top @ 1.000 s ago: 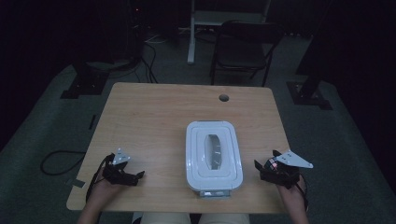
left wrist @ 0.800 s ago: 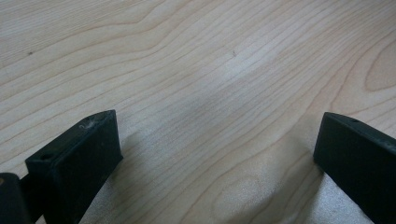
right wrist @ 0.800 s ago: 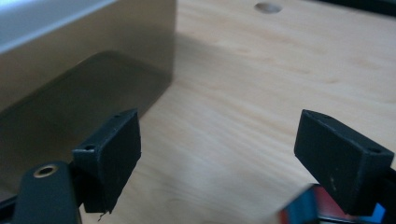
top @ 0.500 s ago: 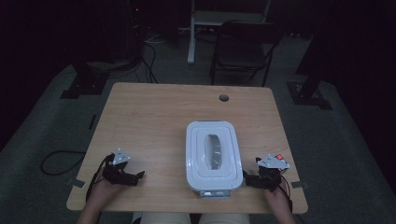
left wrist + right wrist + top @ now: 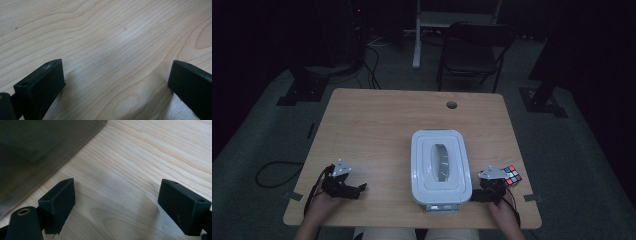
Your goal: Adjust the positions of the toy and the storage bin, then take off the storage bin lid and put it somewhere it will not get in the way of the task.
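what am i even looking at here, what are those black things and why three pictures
These show one moment from three cameras. The high view looks down on a wooden table from above the person's side. The person's hands come in at the bottom, each holding a hand-held tool with two black jaws: the left gripper and the right gripper.

The other two pictures come from small cameras riding on those tools. Each looks along its own jaws, which rise from the bottom edge. In both, the jaws stand wide apart over bare wood, so nothing is held.

On the table lie a white lidded container, close beside the right gripper, and a colourful puzzle cube near the right edge. The dark slab in the right gripper view is probably that container's side.
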A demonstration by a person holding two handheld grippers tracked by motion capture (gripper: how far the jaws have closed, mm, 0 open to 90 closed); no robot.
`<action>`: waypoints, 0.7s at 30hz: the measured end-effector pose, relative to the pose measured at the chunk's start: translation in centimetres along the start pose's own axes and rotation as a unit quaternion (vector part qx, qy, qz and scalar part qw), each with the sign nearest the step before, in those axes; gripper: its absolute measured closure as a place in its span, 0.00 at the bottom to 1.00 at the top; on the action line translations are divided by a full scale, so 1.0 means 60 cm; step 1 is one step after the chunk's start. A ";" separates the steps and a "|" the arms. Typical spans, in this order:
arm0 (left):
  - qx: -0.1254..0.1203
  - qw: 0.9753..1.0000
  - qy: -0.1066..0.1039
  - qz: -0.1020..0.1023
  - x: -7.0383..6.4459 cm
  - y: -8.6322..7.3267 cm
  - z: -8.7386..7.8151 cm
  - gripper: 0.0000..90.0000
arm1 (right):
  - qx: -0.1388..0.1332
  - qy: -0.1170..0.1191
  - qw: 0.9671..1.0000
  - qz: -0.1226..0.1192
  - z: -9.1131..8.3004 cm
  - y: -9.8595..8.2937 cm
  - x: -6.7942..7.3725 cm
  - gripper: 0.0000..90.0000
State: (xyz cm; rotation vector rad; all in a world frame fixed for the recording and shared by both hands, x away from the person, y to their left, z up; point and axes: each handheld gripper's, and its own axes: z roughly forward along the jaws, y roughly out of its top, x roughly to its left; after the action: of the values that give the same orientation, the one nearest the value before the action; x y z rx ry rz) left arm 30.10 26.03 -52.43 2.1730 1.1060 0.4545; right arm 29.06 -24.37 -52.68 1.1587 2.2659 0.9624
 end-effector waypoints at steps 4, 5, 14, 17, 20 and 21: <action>0.000 1.000 0.000 0.000 0.000 0.000 0.000 0.02 | 0.008 0.012 1.000 0.017 0.003 0.001 -0.005 0.15; 0.000 1.000 0.000 0.000 0.000 0.000 0.000 0.02 | 0.010 0.017 1.000 0.023 0.003 0.001 -0.006 0.14; 0.000 1.000 -0.001 0.000 0.000 0.000 0.000 0.02 | 0.010 0.018 1.000 0.020 0.003 0.001 -0.002 0.14; 0.000 1.000 -0.001 0.001 0.000 -0.001 0.000 0.02 | 0.010 0.019 1.000 0.020 0.003 0.001 -0.001 0.14; -0.001 1.000 -0.002 0.002 0.001 -0.001 -0.001 0.02 | 0.010 0.020 1.000 0.020 0.003 0.001 -0.001 0.14; -0.001 1.000 -0.003 0.003 0.001 -0.001 -0.001 0.02 | 0.010 0.020 1.000 0.020 0.003 0.001 -0.001 0.14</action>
State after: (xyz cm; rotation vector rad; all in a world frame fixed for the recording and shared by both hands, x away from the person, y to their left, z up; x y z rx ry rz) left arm 30.07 26.15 -52.43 2.1759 1.0953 0.4511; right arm 29.25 -24.31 -52.75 1.2081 2.2957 0.9887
